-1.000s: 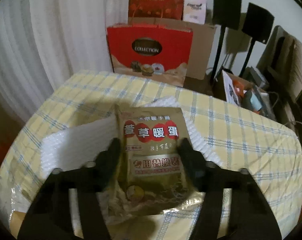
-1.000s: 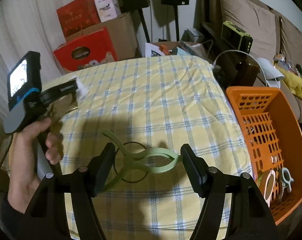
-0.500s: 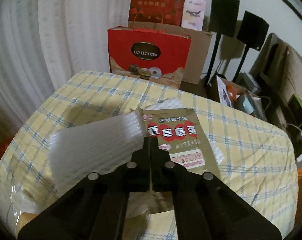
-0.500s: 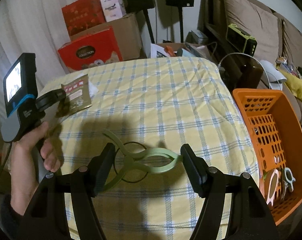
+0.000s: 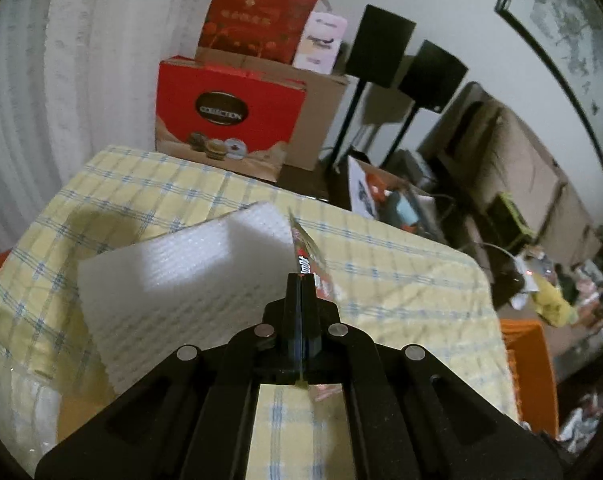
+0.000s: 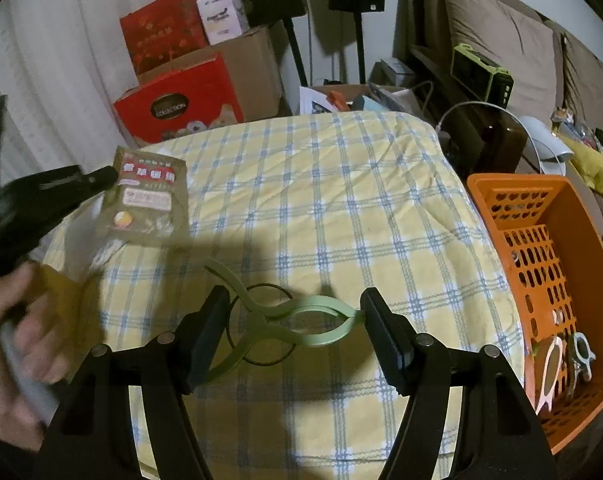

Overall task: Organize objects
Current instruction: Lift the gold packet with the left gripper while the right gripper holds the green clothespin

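Observation:
My left gripper (image 5: pixel 301 280) is shut on a brown packet (image 5: pixel 307 254) with red Chinese print, which shows edge-on and lifted off the white foam sheet (image 5: pixel 181 280). In the right wrist view a hand holds this left gripper (image 6: pixel 101 178), and the packet (image 6: pixel 149 204) hangs from it above the table's left side. My right gripper (image 6: pixel 293 320) holds a large green clip (image 6: pixel 301 320) with a black ring spring. The clip spans the gap between both pads, just above the yellow plaid cloth (image 6: pixel 341 208).
An orange perforated basket (image 6: pixel 541 208) stands off the table's right edge with a few small items inside; its corner shows as the orange basket (image 5: pixel 529 360) in the left wrist view. Red gift boxes (image 5: pixel 229 120), cartons and speaker stands are behind the table. A sofa lies to the right.
The left gripper's jaws closed on the packet, then lifted it off the foam sheet and swung it up and rightward. The right gripper and the green clip stayed where they were.

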Demonstrator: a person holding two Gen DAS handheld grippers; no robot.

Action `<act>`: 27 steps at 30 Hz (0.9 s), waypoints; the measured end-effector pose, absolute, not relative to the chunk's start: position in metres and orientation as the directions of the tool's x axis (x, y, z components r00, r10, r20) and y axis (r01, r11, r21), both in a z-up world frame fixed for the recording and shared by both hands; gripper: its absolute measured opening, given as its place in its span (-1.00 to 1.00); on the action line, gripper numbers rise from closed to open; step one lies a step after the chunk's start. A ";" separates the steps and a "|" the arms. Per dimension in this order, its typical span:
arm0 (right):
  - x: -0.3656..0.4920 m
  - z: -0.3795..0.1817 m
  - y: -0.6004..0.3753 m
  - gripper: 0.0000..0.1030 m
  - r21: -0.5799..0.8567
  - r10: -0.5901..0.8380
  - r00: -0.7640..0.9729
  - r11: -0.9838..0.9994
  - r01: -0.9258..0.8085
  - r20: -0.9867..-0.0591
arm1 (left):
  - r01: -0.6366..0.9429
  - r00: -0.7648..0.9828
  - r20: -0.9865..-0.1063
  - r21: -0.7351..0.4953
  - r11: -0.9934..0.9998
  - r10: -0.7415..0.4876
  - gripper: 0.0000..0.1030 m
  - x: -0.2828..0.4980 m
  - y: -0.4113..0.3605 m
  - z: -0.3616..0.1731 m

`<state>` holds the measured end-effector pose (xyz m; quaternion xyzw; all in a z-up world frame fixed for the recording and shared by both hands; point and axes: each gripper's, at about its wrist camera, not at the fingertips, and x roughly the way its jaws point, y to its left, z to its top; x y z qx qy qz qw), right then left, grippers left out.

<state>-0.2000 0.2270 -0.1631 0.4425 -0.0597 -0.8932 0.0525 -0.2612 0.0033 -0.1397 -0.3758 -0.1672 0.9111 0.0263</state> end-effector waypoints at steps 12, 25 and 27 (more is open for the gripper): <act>-0.187 -0.152 0.231 0.34 0.205 -0.197 -0.624 -0.977 0.059 -0.756 | -0.106 -0.603 -0.726 -0.337 -0.936 0.330 -1.00 -0.237 0.013 -0.124; -0.186 -0.160 0.249 0.34 0.231 -0.197 -0.616 -0.973 0.025 -0.763 | -0.158 -0.492 -0.841 -0.168 -0.973 0.225 -0.71 -0.240 0.048 -0.165; -0.187 -0.162 0.248 0.34 0.233 -0.201 -0.612 -0.972 0.029 -0.765 | -0.148 -0.475 -0.849 -0.182 -0.972 0.231 -0.69 -0.242 0.047 -0.172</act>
